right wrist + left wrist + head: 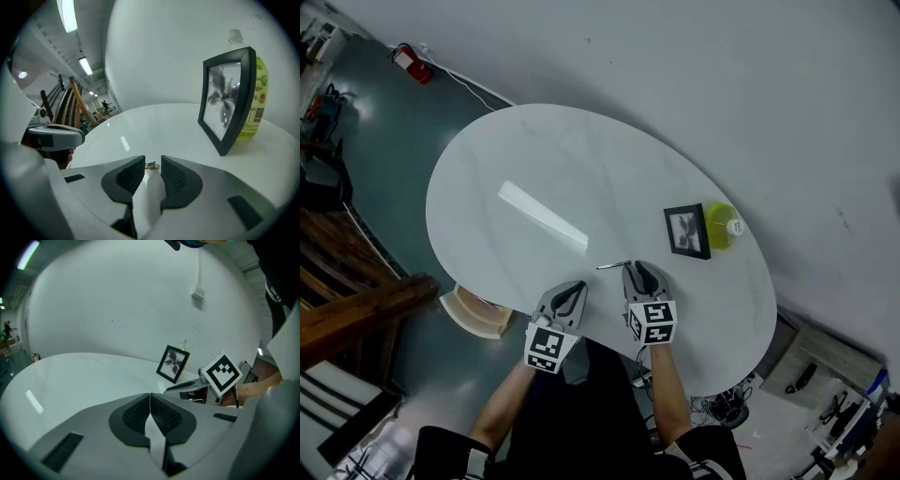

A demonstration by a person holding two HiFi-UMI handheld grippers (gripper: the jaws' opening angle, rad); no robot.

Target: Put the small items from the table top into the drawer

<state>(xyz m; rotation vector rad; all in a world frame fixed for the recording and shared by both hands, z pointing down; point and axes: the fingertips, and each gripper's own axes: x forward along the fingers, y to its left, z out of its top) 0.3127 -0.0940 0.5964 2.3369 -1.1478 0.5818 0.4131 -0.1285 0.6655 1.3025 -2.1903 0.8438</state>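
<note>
Facing a small metal item (151, 165), right claw (637, 269), jaws slightly apart

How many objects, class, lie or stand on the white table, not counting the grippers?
3. A frame stands at the right, a yellow bottle is just behind it, and a thin metal item lies ahead of the right gripper, which may hide something small.
</note>
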